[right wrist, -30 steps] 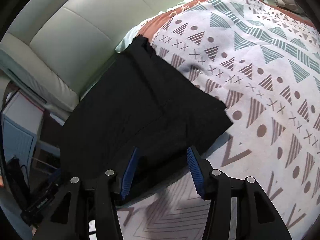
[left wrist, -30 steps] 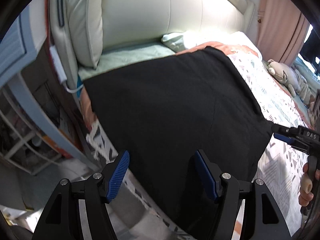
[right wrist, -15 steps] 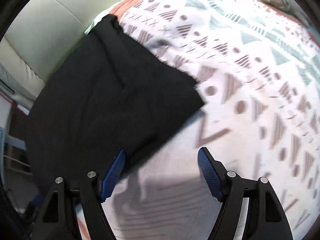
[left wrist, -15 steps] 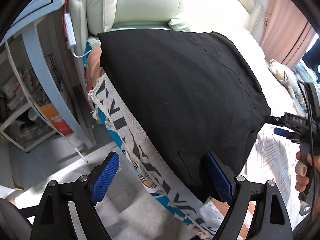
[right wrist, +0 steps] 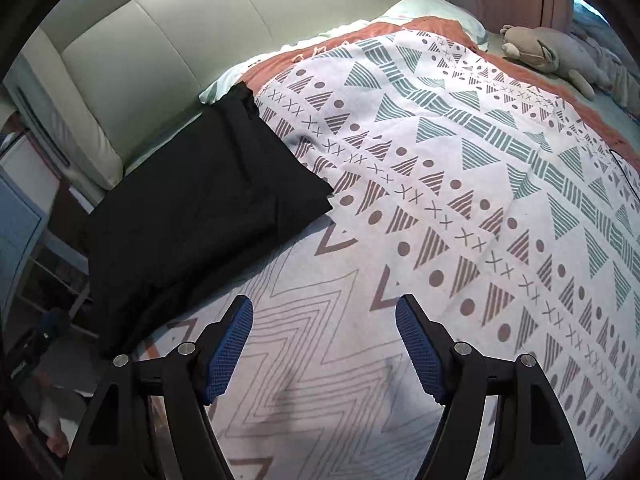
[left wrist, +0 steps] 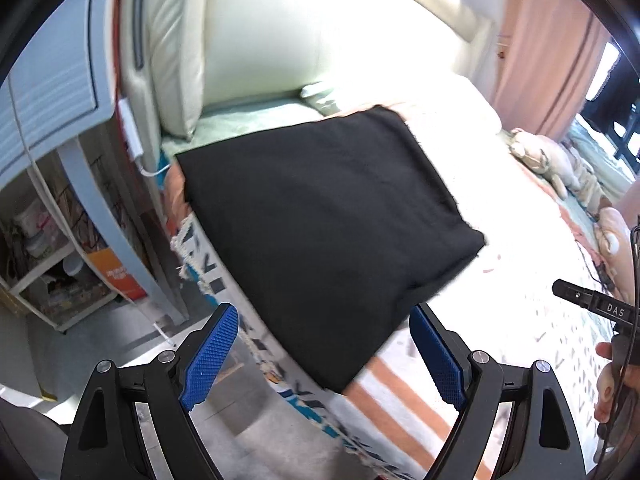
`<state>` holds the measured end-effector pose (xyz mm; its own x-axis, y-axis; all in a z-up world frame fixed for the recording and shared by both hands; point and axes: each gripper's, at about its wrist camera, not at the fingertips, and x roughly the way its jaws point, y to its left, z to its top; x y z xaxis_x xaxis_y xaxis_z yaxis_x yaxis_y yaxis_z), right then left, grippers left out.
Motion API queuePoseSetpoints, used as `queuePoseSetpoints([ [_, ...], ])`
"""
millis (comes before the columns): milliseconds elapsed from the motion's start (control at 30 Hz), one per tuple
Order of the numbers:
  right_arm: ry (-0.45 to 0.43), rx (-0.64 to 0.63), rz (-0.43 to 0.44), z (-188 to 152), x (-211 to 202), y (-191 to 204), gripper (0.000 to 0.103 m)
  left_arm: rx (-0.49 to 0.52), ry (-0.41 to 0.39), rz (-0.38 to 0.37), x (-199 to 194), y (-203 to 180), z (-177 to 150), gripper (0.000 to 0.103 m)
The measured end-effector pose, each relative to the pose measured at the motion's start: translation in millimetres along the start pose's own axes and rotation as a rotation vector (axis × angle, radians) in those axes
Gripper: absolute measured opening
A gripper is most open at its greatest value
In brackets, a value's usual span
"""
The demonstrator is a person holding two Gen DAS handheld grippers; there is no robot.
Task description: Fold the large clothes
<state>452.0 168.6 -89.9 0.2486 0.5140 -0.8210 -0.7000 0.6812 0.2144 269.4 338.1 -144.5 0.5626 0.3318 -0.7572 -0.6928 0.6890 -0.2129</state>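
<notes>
In the left wrist view, the left tool [left wrist: 324,356] is hanging with its pads wide apart and gripping nothing, above the near edge of the folded black garment [left wrist: 320,216], which is lying flat at the side edge of the bed [left wrist: 500,184].

In the right wrist view, the right tool [right wrist: 324,344] is also standing apart and empty over the patterned blanket [right wrist: 460,200], beside the garment. The fold is looking finished; the next move is probably smoothing it or fetching another piece.
</notes>
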Motion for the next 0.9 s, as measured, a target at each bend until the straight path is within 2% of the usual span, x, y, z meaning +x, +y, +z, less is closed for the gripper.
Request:
queuePoseSetpoints([
  [100, -0.032, 0.022, -0.002, -12.0, -27.4, -16.0, 0.074, 0.033, -0.011, -0.010, -13.2, -19.7, -2.7, 0.094],
  [233, -0.069, 0.068, -0.021, -32.2, -57.9, -43.0, 0.101, 0.073, -0.022, -0.039, -29.0, -46.4, -8.8, 0.100],
  [267, -0.077, 0.076, -0.029, -37.7, -65.5, -50.3, 0.103, 0.080, -0.024, -0.049, -32.8, -53.2, -10.4, 0.101],
  [600, -0.177, 0.171, -0.083, -90.0, -140.7, -112.0, 0.103, 0.165, -0.060, -0.132, -70.6, -115.7, -31.1, 0.102],
  [900, -0.258, 0.250, -0.152, -163.6, -205.2, -160.2, 0.103, 0.231, -0.093, -0.220, -101.4, -157.4, -67.9, 0.102],
])
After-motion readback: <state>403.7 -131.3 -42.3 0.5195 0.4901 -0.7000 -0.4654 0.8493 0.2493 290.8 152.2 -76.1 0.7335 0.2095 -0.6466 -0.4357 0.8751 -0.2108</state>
